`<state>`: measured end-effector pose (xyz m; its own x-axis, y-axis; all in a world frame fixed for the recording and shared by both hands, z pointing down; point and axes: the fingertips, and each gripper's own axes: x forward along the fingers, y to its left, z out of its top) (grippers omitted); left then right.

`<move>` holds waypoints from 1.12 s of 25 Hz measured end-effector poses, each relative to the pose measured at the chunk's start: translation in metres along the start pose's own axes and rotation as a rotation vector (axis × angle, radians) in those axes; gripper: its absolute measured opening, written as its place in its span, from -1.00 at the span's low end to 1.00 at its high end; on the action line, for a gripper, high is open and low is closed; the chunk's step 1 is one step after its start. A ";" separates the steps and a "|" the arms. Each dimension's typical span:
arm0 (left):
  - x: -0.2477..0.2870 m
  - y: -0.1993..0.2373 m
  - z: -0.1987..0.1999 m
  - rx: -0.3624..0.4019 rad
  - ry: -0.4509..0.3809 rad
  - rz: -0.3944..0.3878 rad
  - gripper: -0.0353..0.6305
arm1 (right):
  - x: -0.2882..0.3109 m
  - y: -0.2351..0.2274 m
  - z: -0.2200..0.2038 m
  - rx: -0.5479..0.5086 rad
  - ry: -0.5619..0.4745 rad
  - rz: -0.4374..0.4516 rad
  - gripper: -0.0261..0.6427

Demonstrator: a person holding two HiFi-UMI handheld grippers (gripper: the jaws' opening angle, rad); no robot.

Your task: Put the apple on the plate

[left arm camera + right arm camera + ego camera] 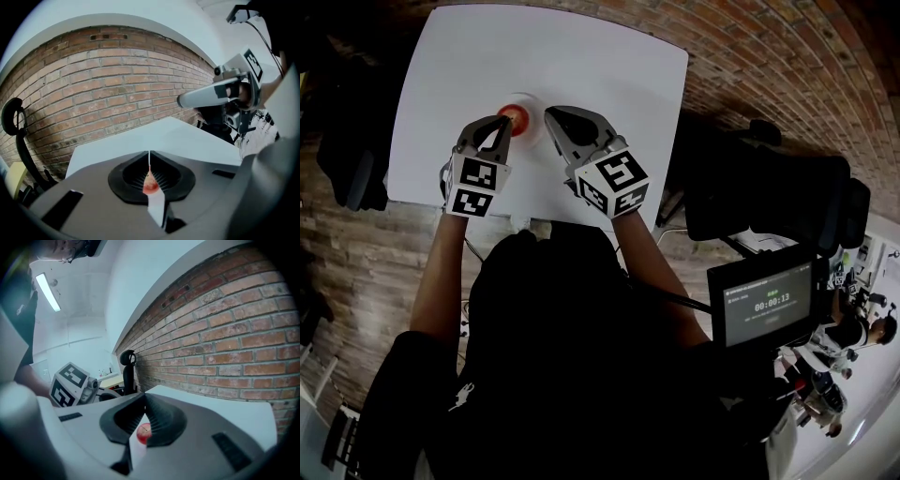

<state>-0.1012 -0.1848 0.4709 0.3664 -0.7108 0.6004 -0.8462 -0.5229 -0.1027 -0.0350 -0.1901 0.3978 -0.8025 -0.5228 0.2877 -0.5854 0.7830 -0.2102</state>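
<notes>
A red apple [514, 118] lies on a small white plate [532, 99] near the front of the white table [581, 66]. My left gripper [504, 121] hangs just left of the plate, its jaws shut and empty. My right gripper [550, 113] hangs just right of the plate, also shut with nothing held. In the left gripper view the left gripper [149, 153] shows the apple [150, 185] only as a red sliver through the slit between its jaws. The right gripper [144, 395] shows the apple [143, 432] the same way, below and beyond its tips.
A brick floor surrounds the table. A black chair [354, 173] stands at the table's left and dark chairs [769, 192] at its right. A timer screen [766, 302] sits at the lower right. Each gripper shows in the other's view, the right gripper [213, 95] and the left gripper's marker cube [69, 383].
</notes>
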 end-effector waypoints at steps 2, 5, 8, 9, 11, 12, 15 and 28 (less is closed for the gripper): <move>-0.004 0.002 0.003 0.002 -0.007 0.005 -0.85 | -0.002 0.002 0.003 -0.002 -0.009 -0.005 -0.91; -0.009 0.003 0.006 0.000 -0.020 0.011 -0.87 | -0.005 0.004 0.007 -0.004 -0.024 -0.013 -0.91; -0.019 0.004 0.009 -0.002 -0.034 0.015 -0.87 | -0.008 0.011 0.012 -0.009 -0.034 -0.016 -0.91; -0.024 0.004 0.010 -0.003 -0.038 0.015 -0.87 | -0.010 0.014 0.014 -0.011 -0.038 -0.016 -0.91; -0.031 0.006 0.012 -0.008 -0.047 0.017 -0.87 | -0.012 0.019 0.017 -0.015 -0.045 -0.019 -0.91; -0.033 0.007 0.013 -0.011 -0.053 0.020 -0.87 | -0.012 0.020 0.019 -0.017 -0.048 -0.020 -0.91; -0.043 0.011 0.017 -0.025 -0.076 0.034 -0.87 | -0.016 0.024 0.023 -0.026 -0.058 -0.023 -0.91; -0.092 0.017 0.040 -0.092 -0.234 0.073 -0.87 | -0.035 0.036 0.047 -0.066 -0.120 -0.029 -0.91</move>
<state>-0.1338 -0.1466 0.3821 0.3733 -0.8401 0.3936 -0.9015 -0.4287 -0.0601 -0.0336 -0.1591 0.3357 -0.7954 -0.5792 0.1784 -0.6032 0.7852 -0.1401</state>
